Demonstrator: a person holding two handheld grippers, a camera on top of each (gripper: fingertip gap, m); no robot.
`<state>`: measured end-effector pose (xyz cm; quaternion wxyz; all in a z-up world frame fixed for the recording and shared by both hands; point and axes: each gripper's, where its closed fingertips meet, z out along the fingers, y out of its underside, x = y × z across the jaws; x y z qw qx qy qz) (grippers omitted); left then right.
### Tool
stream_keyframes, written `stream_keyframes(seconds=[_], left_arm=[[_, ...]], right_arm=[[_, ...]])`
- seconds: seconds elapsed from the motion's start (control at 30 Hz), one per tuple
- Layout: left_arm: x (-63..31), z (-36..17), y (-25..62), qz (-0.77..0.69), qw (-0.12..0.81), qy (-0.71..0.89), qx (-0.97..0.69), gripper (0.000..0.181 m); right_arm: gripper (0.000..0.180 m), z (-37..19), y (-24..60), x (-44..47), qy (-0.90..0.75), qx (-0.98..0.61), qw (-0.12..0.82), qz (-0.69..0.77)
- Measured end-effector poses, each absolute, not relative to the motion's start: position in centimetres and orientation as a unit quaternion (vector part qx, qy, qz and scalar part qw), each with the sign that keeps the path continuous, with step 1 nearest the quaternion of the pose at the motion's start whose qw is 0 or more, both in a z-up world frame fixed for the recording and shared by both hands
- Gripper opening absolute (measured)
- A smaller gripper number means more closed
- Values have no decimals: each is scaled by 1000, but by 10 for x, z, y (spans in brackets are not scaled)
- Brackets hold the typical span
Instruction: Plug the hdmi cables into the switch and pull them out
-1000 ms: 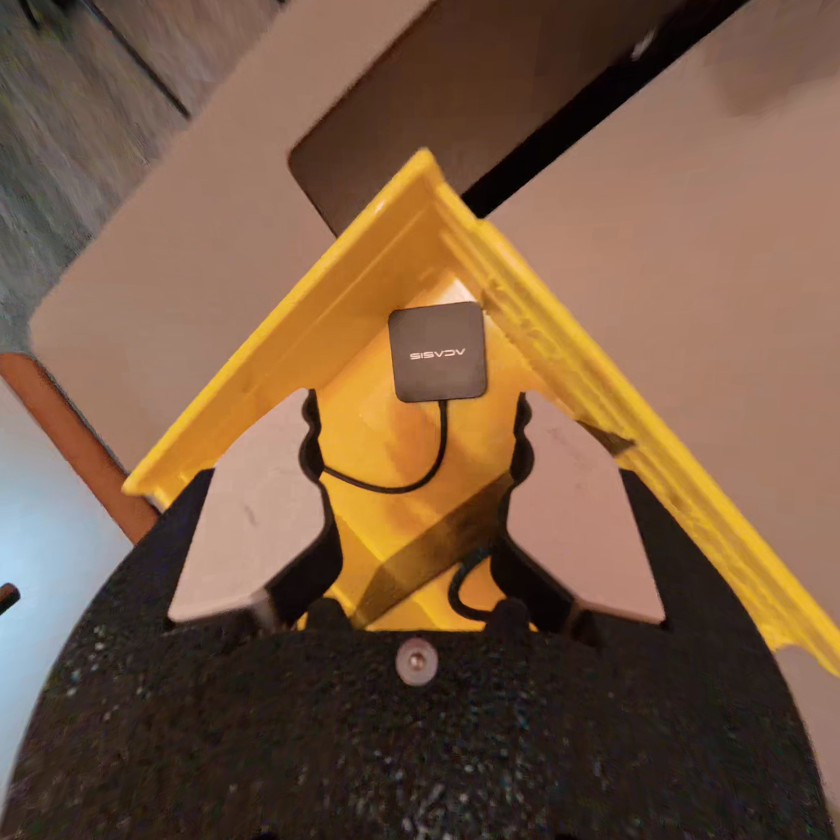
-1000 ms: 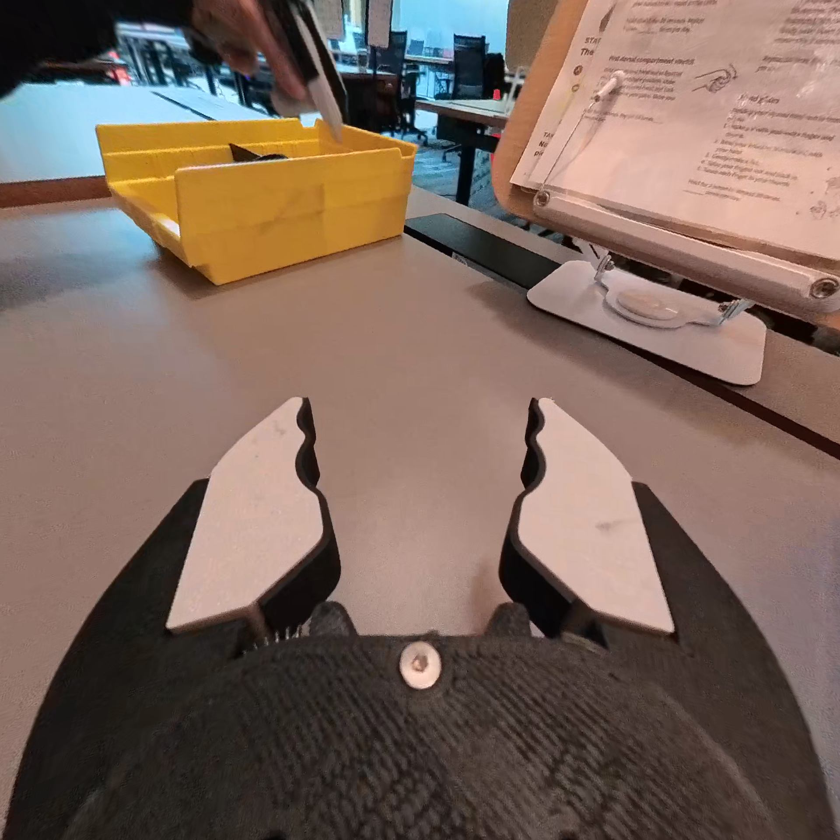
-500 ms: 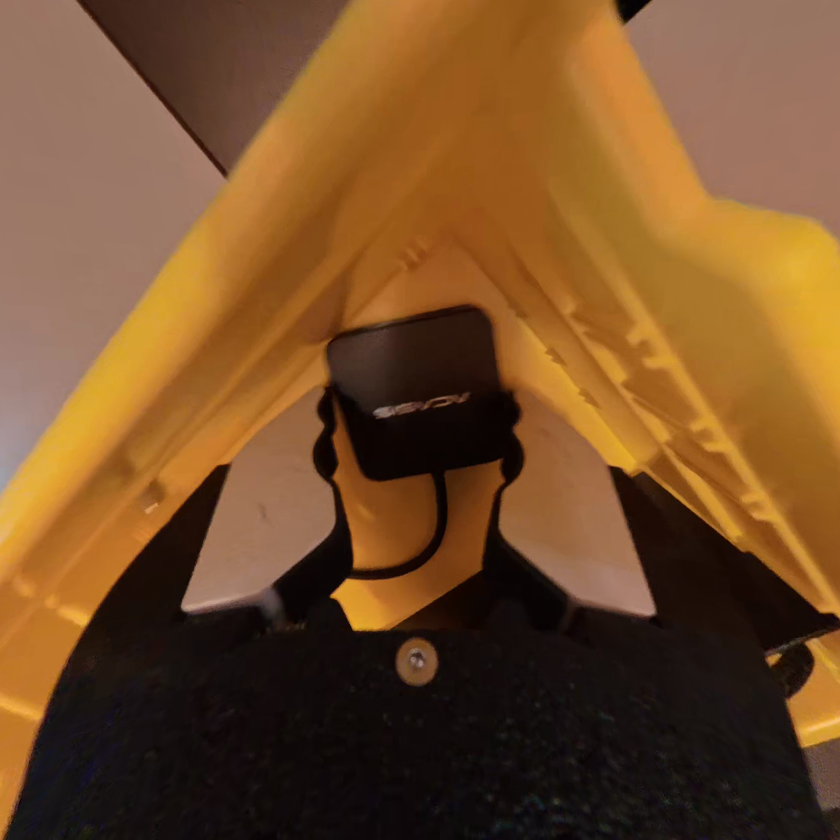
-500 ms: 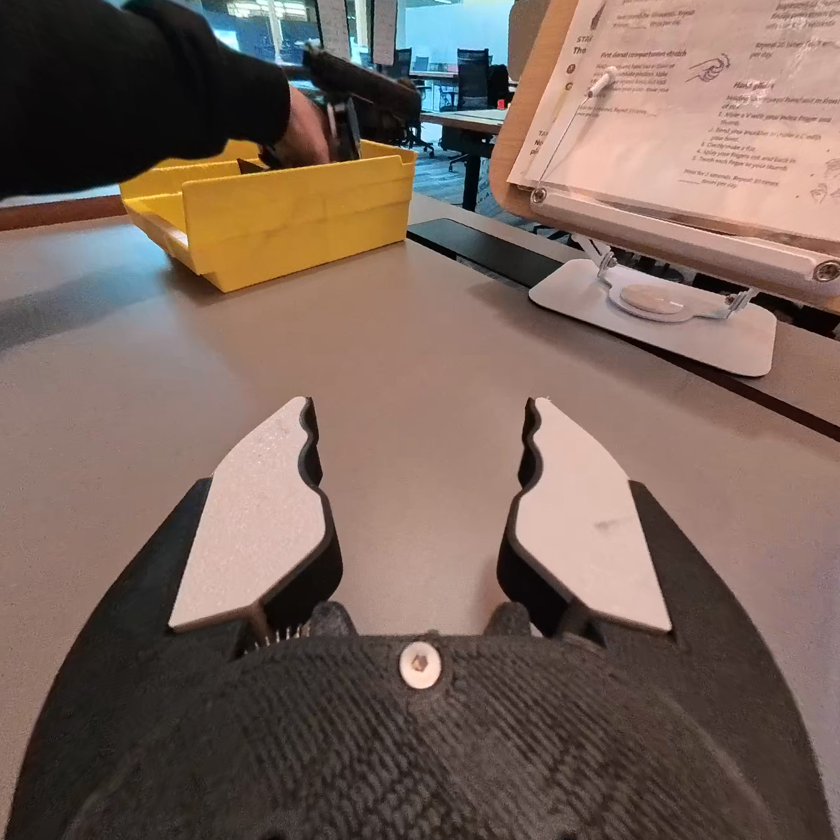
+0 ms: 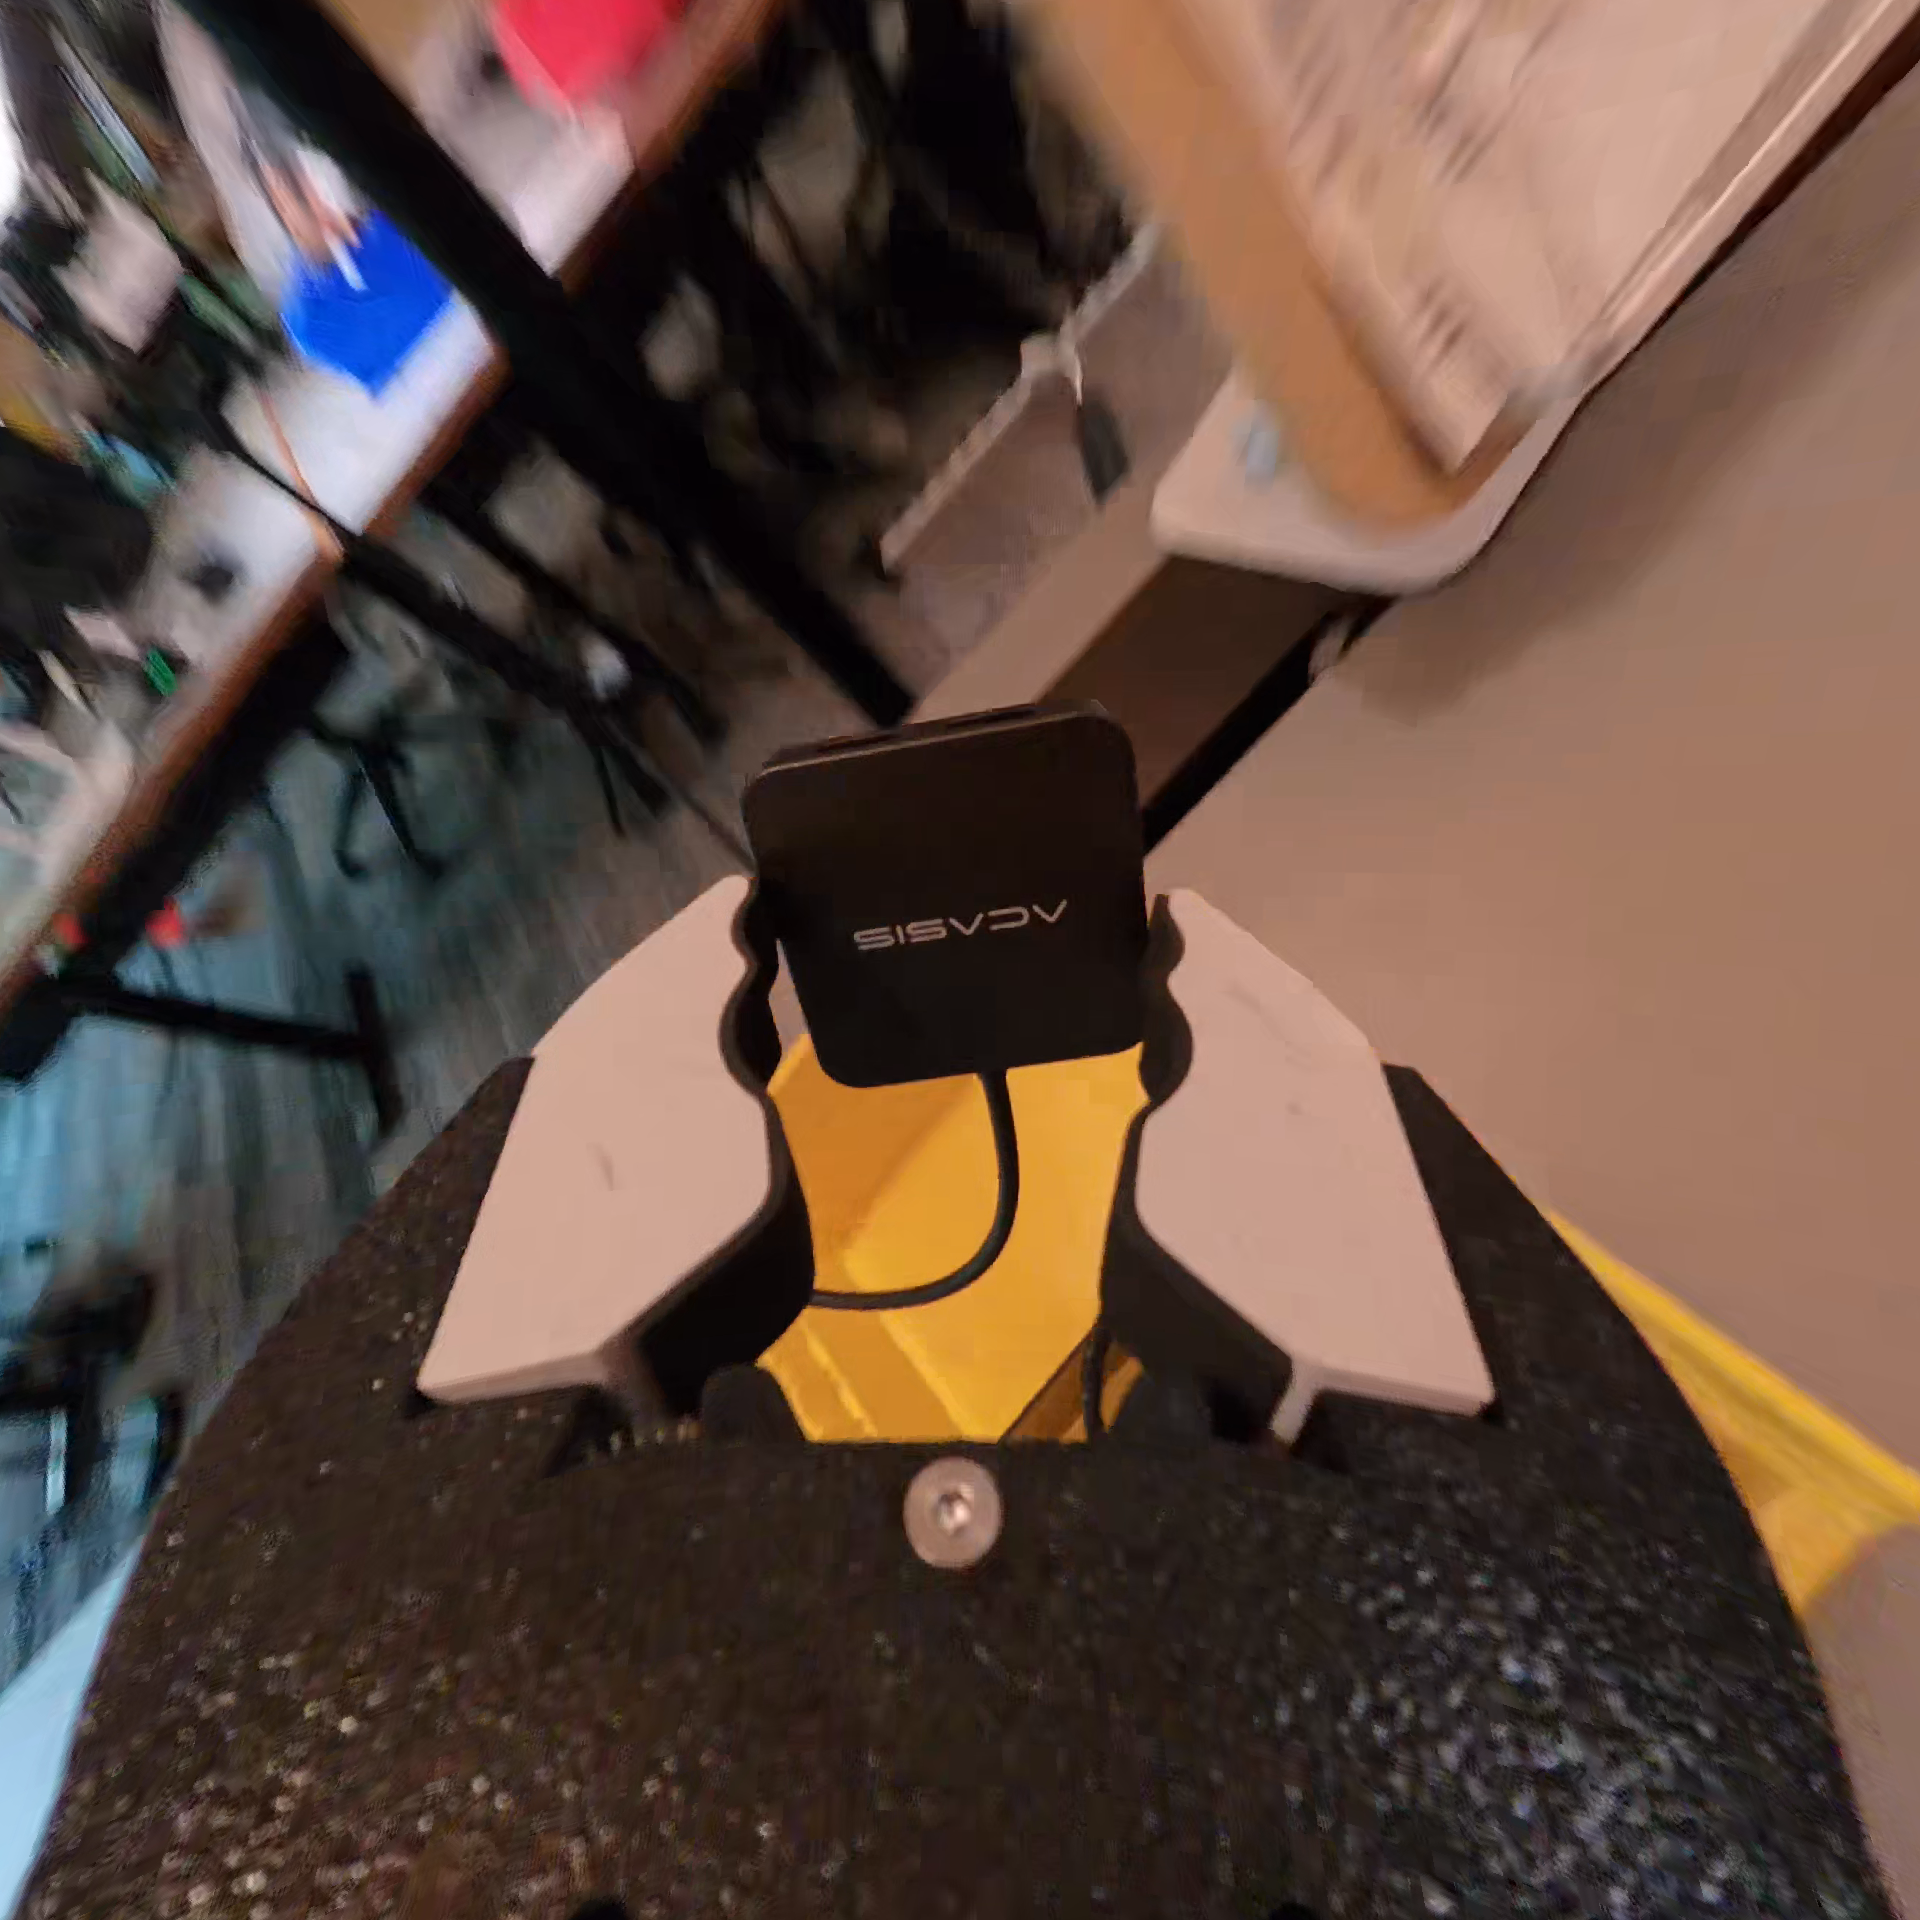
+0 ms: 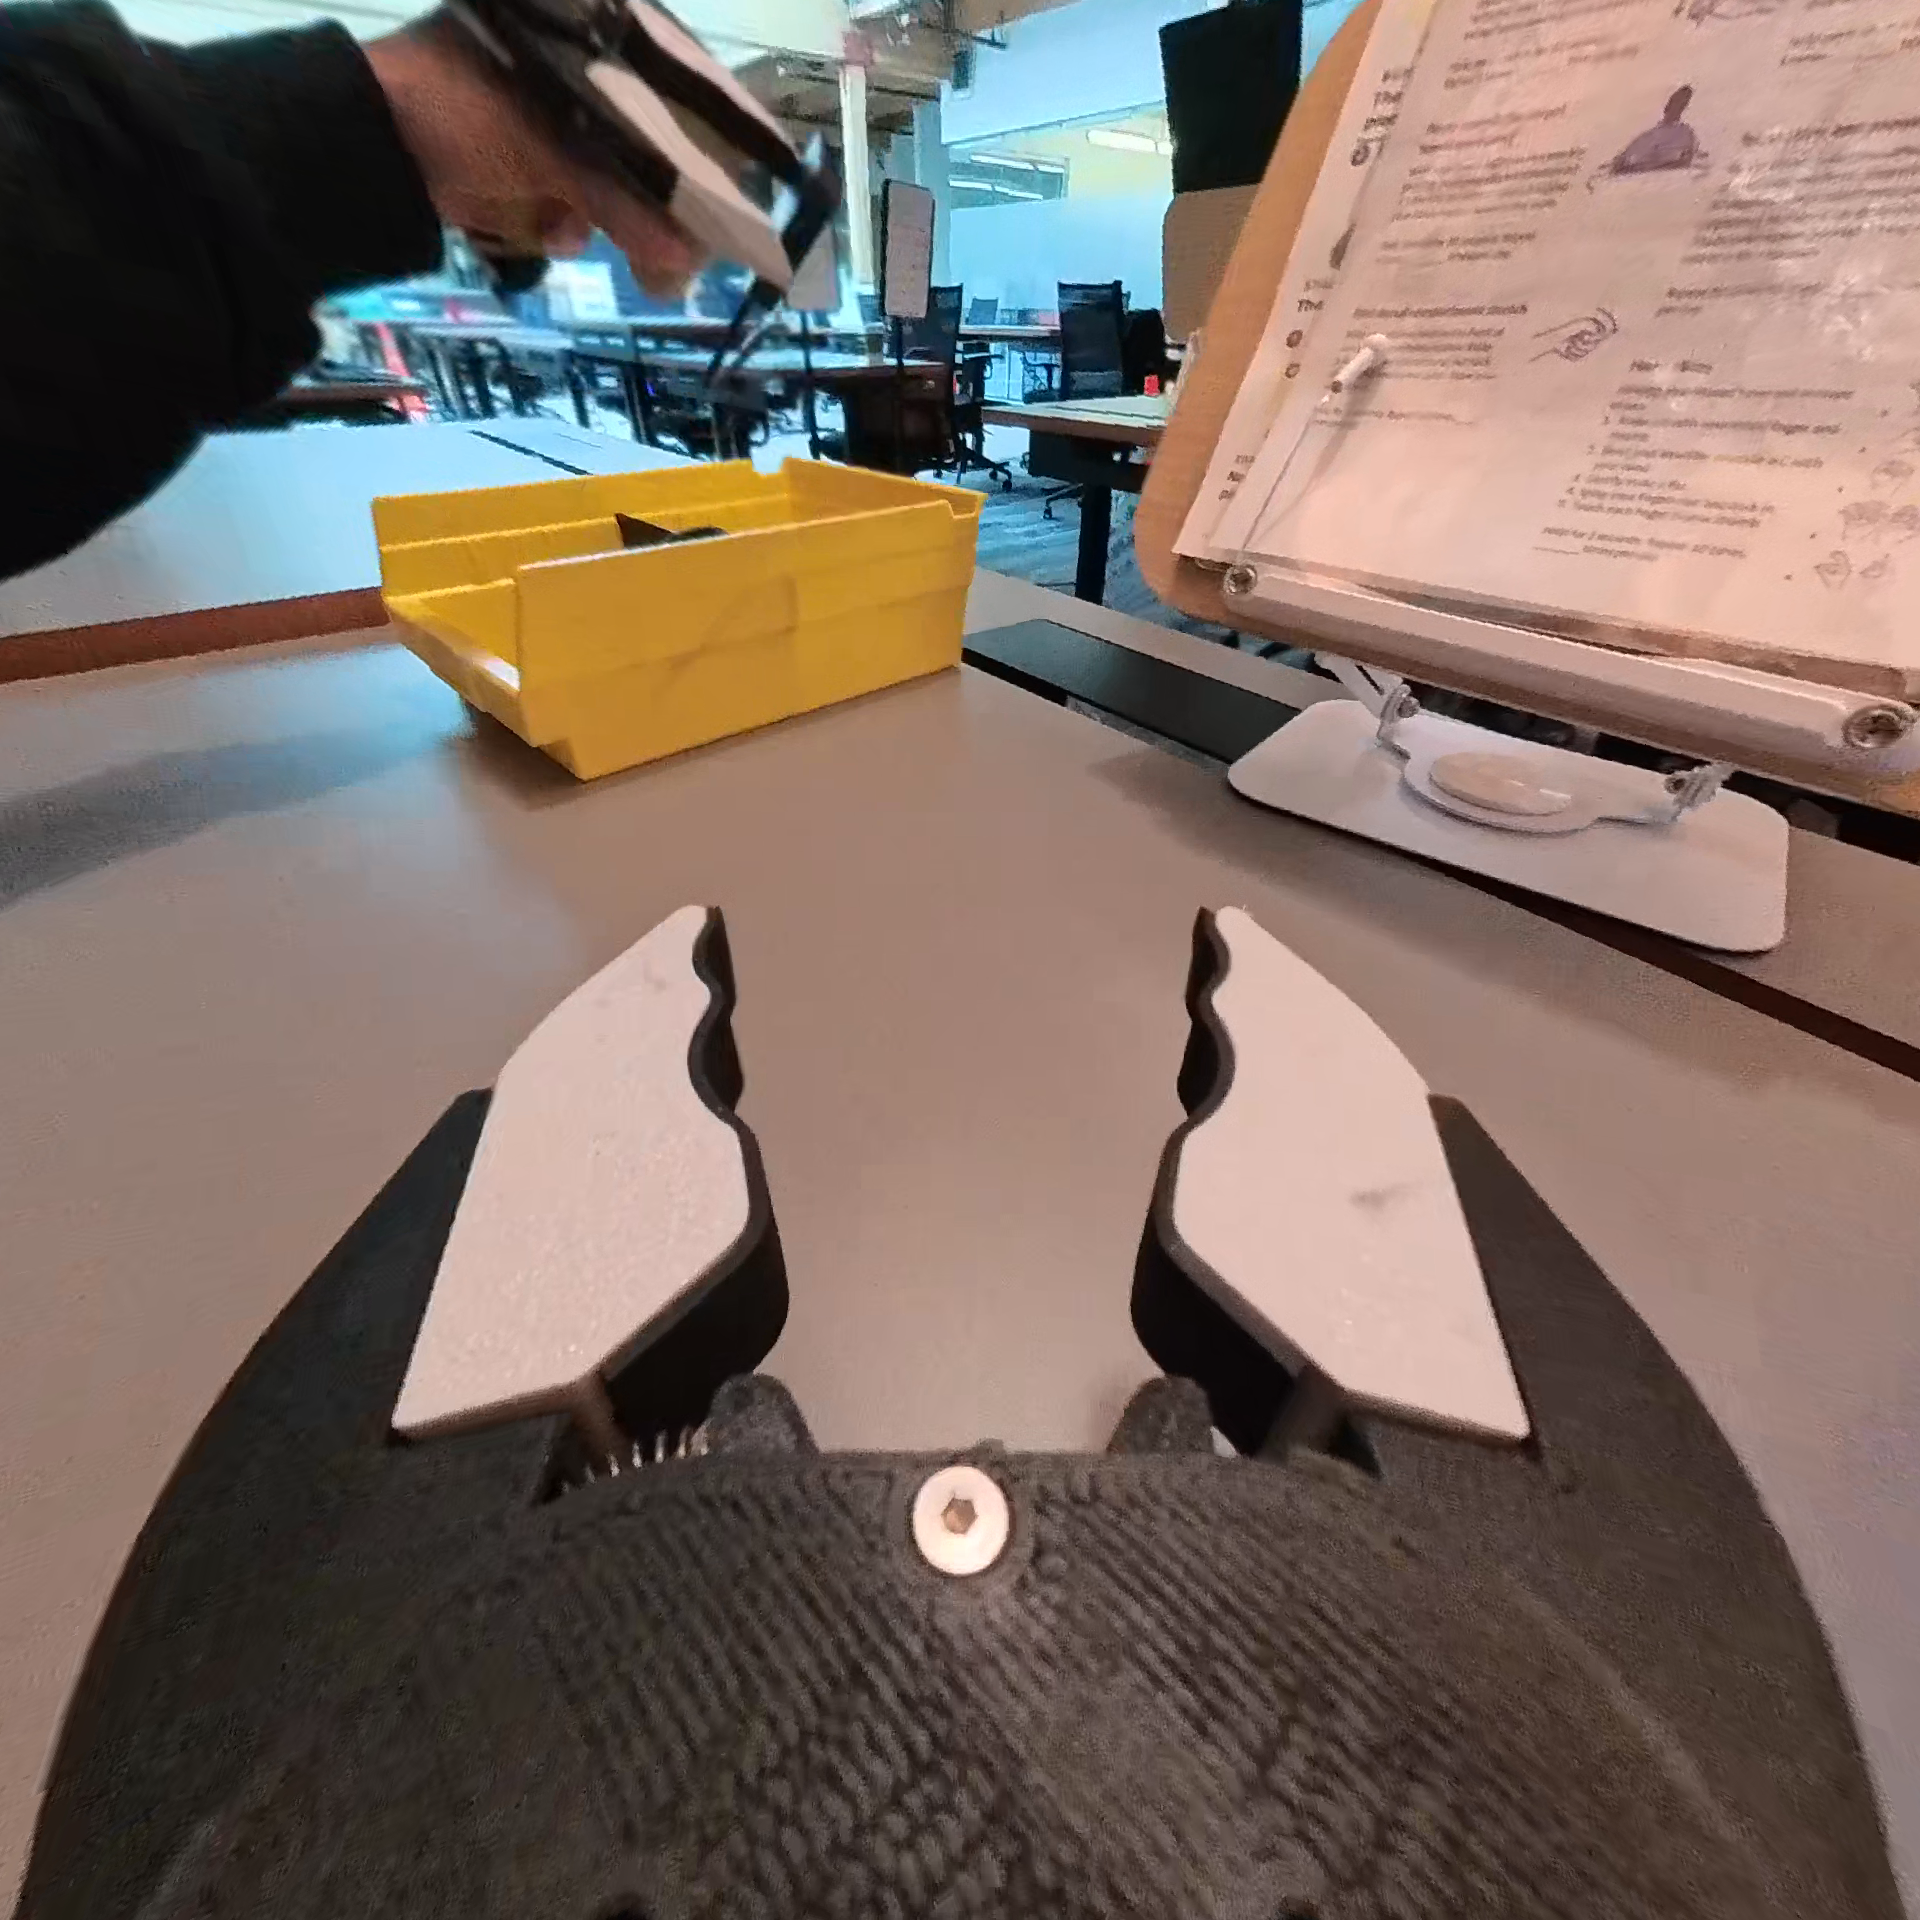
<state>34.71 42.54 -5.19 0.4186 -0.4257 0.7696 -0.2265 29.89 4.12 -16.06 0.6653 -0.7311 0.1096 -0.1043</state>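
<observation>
the left wrist view was smeared with motion blur, so the room behind, with its desks and a blue shape, could not be made out, and the gripper's own black body cut off most of the yellow bin (image 5: 914,1226) below. in the right wrist view the far-off left gripper (image 6: 717,197) and the hand (image 6: 499,177) that held it were blurred too, and the switch could not be picked out there. something dark lay inside the bin (image 6: 748,623), too hidden by its wall to name. the hdmi cables could not be identified in either view.

the switch (image 5: 951,904) was a small, flat, black square box with rounded corners and pale lettering on its face. a thin black cord (image 5: 987,1216) left its near edge and curled down toward the bin. a slot showed on its far edge, hard to read.

the left gripper (image 5: 951,935) was clenched on the switch, one finger against each side, holding it in the air above the bin. its flat face was turned to the camera, its far edge pointing away along the fingers, cord end nearest the gripper.

the right gripper (image 6: 961,956) was released, fingers wide apart and empty, low over the grey table (image 6: 935,831). a document stand (image 6: 1558,644) with papers stood to its right.
</observation>
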Motion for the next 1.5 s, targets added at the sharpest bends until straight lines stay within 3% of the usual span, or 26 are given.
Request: stream_keyframes(seconds=[0.03,0.2,0.33,0.5,0.6,0.7,0.83,0.9,1.03,1.17,1.3,1.5], left_arm=[[336,-29,406,-254,443,761,-400,68],[276,12,286,-346,473,760,-281,68],[248,-26,193,-371,460,779,-210,68],[246,-97,119,-248,563,779,-117,68],[250,-129,87,-200,603,769,-71,68],[253,-137,71,-218,613,756,-70,68],[247,-132,60,-263,618,740,-38,63],[234,-129,56,-337,566,751,-47,58],[205,-105,57,-548,370,737,-140,43],[190,-101,64,-600,236,742,-182,35],[191,-135,65,-548,219,788,-176,38],[187,-156,58,-543,157,803,-189,15]], right_arm=[[84,-157,43,294,104,-727,672,-97],[88,-130,52,273,86,-687,719,-63],[87,-109,54,254,66,-653,754,-29],[76,-103,57,240,54,-649,759,1],[62,-115,60,240,52,-666,744,11],[19,-136,64,232,9,-696,718,16],[14,-134,56,236,-9,-690,723,39],[14,-129,45,233,-38,-672,737,65],[14,-130,28,230,-66,-672,729,112],[14,-143,28,214,-109,-706,689,122],[15,-151,36,196,-145,-723,663,126],[14,-153,47,187,-152,-725,661,123]])
